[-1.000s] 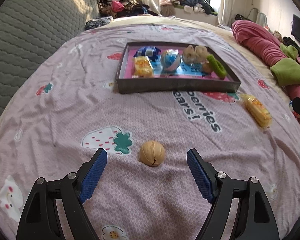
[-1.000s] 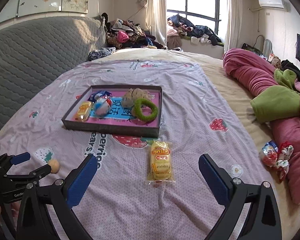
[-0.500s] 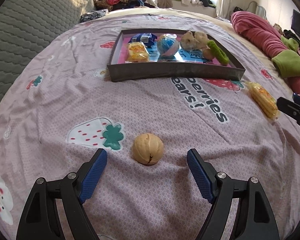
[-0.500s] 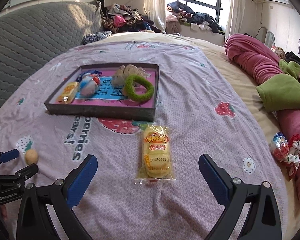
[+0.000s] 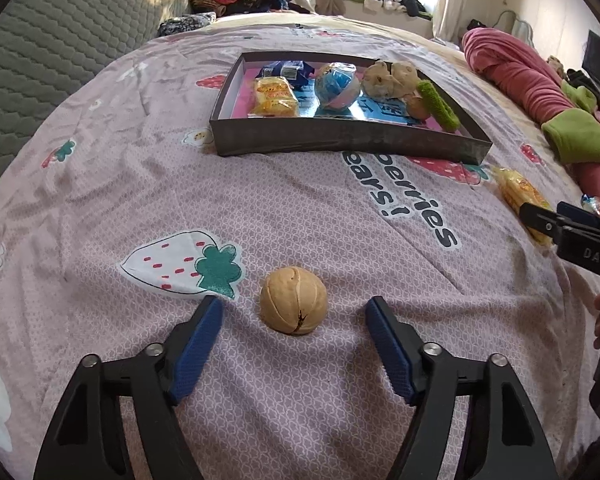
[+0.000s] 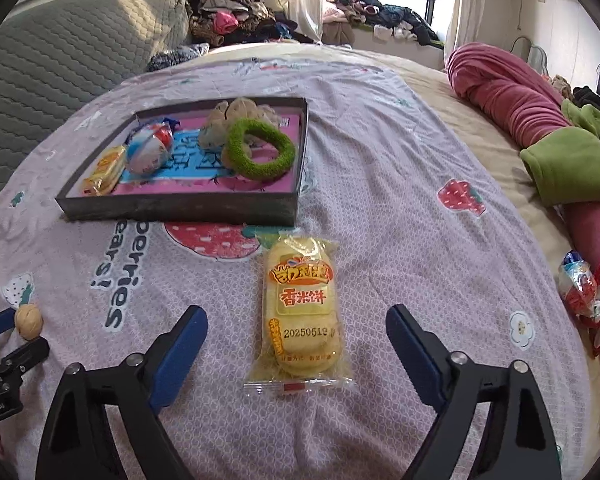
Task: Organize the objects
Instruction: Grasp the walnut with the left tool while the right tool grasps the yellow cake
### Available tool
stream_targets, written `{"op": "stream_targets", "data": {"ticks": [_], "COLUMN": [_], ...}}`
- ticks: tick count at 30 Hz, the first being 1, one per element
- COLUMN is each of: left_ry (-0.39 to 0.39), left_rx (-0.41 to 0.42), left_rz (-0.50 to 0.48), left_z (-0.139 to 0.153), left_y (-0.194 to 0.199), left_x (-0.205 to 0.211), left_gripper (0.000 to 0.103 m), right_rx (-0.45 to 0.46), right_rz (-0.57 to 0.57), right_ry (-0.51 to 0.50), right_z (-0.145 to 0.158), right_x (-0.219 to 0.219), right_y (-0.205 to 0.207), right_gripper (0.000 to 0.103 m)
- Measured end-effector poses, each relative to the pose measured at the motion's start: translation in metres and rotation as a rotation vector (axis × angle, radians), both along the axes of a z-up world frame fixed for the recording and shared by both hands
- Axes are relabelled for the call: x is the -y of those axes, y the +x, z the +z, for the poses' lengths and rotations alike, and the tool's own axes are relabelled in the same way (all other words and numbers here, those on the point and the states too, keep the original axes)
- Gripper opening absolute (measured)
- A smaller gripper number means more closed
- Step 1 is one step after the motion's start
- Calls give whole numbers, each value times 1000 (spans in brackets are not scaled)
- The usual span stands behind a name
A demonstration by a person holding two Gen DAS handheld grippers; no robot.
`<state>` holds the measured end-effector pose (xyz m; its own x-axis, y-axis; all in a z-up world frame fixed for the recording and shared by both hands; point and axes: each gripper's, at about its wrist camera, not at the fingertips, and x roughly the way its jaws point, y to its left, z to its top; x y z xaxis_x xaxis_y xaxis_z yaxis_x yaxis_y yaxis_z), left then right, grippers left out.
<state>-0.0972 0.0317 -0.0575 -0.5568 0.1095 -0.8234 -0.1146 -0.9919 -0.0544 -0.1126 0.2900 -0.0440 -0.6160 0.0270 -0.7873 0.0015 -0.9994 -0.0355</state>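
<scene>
A tan walnut [image 5: 293,300] lies on the pink bedsheet, between the tips of my open left gripper [image 5: 294,310]; it also shows in the right wrist view [image 6: 29,321]. A yellow rice-cake packet [image 6: 300,312] lies between the fingers of my open right gripper [image 6: 296,320]; it also shows in the left wrist view [image 5: 520,196]. A dark shallow box [image 5: 348,140], also in the right wrist view [image 6: 180,208], holds a yellow packet, a blue-and-pink ball, a green ring [image 6: 260,154] and beige items.
A rolled pink and green blanket [image 6: 540,120] lies along the right side of the bed. Wrapped sweets [image 6: 584,288] lie by it. A grey quilted headboard [image 5: 52,40] is at the left. Clothes are piled by the window [image 6: 360,4].
Both grippers have moved forward and lower. The walnut now sits between the left fingertips, and the rice-cake packet between the right fingers. Both stay open.
</scene>
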Motion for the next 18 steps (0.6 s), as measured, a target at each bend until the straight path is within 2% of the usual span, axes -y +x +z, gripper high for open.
{"op": "stream_targets", "data": {"ticks": [1, 3, 4, 9, 10, 13, 18], "left_ry": [5, 12, 15, 27, 30, 44, 39], "left_rx": [0, -3, -3, 4, 5, 8, 7], "left_rz": [-1, 0, 4, 7, 5, -5, -14], "left_z": [0, 1, 1, 0, 1, 2, 3], "left_y": [-1, -1, -1, -2, -2, 0, 1], "left_x": [1, 1, 2, 5, 5, 4, 1], "left_gripper": [75, 63, 53, 42, 34, 34, 34], "right_rx": [3, 3, 4, 16, 13, 4, -16], "right_rz": [0, 4, 7, 23, 25, 25, 32], "right_ry": [2, 1, -1, 5, 7, 6, -50], "right_z": [-1, -3, -3, -8, -8, -7, -4], "right_x": [1, 3, 4, 13, 14, 14, 9], "right_y": [-1, -2, -2, -7, -8, -7, 1], "right_gripper": [85, 79, 77, 68, 64, 46, 42]}}
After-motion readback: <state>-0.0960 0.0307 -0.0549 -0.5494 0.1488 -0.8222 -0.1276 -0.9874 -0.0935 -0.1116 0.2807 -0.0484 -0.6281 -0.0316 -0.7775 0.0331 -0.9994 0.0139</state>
